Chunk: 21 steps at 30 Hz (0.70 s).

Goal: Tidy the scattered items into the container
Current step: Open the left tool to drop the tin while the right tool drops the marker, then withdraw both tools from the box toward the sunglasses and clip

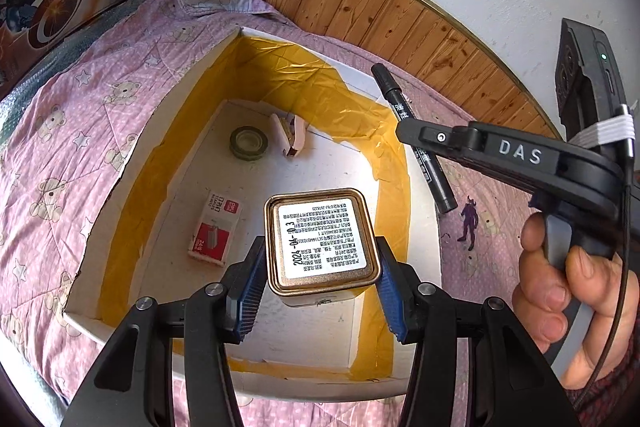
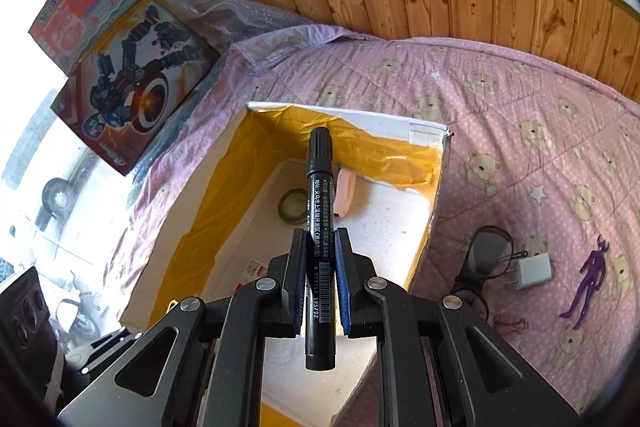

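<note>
Left tongs [image 1: 320, 259]: we see them clenched on the square tin [image 1: 322, 247], blue pads against its two opposite sides, label face toward the camera.
Tin position: we find it held above the open box [image 1: 132, 155], over the box floor near the front wall.
Right tongs [image 2: 320, 279]: we see them clenched on the black marker [image 2: 319, 227], gripped at mid-barrel, cap end pointing forward.
Marker position: we find it held over the box, above the near wall.
Box: white cardboard, yellow tape lining the inner walls; it rests on the pink bear-print bedspread [image 2: 520, 131].
Box contents: a tape roll [image 1: 248, 143], a pink stapler [image 1: 290, 135] just beside it, and a staple packet [image 1: 216, 227] lying flat on the floor.
Bedspread, right of the box: we see glasses [image 2: 486, 259], a white charger plug [image 2: 534, 271] touching them, and a purple figurine [image 2: 588, 283] apart from both.
Person: a hand [image 1: 568, 299] grips the handle of the right tool.
</note>
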Each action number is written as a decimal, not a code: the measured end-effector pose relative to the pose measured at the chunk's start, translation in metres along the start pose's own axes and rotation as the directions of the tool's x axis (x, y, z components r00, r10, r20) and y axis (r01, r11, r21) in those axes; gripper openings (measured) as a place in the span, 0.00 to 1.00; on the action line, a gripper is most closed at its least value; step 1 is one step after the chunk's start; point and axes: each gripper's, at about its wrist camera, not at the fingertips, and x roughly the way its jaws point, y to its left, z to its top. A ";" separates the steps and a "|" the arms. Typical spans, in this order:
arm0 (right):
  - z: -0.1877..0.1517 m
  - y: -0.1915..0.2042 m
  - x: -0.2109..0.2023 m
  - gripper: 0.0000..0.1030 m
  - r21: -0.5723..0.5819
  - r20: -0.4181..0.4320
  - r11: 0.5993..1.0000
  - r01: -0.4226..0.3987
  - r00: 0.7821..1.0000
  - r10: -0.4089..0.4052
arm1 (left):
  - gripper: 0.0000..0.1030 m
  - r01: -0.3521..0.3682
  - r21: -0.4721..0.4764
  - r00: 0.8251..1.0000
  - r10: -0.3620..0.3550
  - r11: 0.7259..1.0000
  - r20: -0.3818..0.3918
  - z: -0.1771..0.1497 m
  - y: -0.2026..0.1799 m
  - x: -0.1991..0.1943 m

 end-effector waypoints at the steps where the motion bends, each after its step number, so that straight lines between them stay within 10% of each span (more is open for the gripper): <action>1: 0.002 -0.002 0.005 0.17 0.004 -0.004 1.000 0.001 1.000 -0.001 | 0.51 -0.007 -0.002 1.000 0.007 1.000 -0.002 0.000 0.001 0.002; 4: 0.002 -0.010 0.010 0.38 0.027 0.002 0.999 0.024 1.000 -0.024 | 0.51 -0.033 -0.016 0.999 0.033 0.999 -0.030 -0.001 0.006 0.008; 21: -0.062 -0.021 -0.042 0.38 0.185 0.055 0.979 -0.088 0.995 0.079 | 0.52 -0.001 -0.014 1.000 0.001 1.000 -0.020 -0.005 0.002 -0.011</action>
